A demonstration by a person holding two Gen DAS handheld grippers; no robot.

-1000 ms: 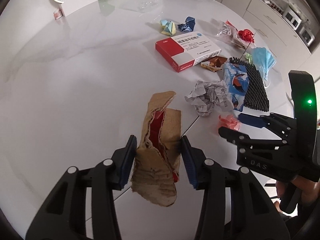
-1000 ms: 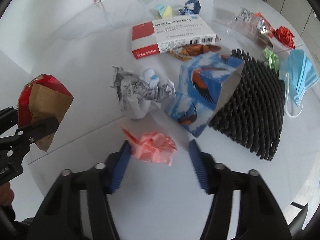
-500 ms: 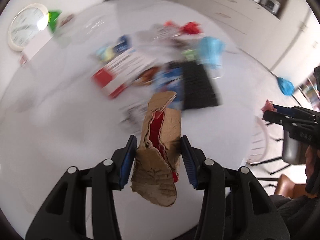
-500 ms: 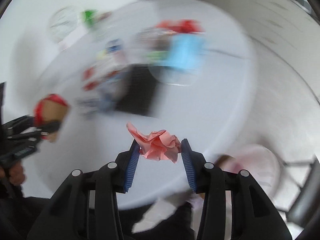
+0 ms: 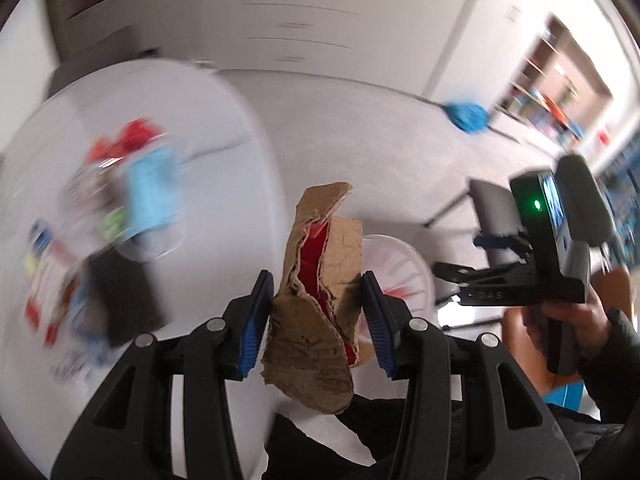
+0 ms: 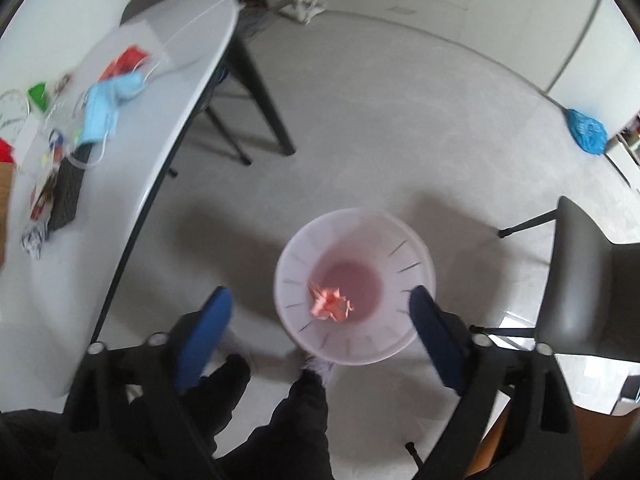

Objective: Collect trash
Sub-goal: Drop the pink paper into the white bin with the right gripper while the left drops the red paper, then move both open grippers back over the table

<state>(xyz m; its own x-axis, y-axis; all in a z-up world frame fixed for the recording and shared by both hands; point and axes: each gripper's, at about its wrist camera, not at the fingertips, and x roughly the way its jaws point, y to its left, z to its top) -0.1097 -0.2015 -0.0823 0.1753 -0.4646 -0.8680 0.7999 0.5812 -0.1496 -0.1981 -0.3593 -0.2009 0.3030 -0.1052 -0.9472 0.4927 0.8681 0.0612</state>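
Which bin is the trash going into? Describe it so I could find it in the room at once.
Start at the white table; on the grey floor beside its edge, with a dark chair on the other side, stands a round translucent white bin. It is the only open container there, with a pinkish bottom and a crumpled pink paper inside its rim.

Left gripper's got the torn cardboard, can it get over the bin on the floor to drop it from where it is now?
Probably yes. The left gripper holds the torn cardboard with the white bin just beyond its fingertips, nothing between. The right gripper is open above the bin, the pink paper wad dropping in; it may need to clear first.
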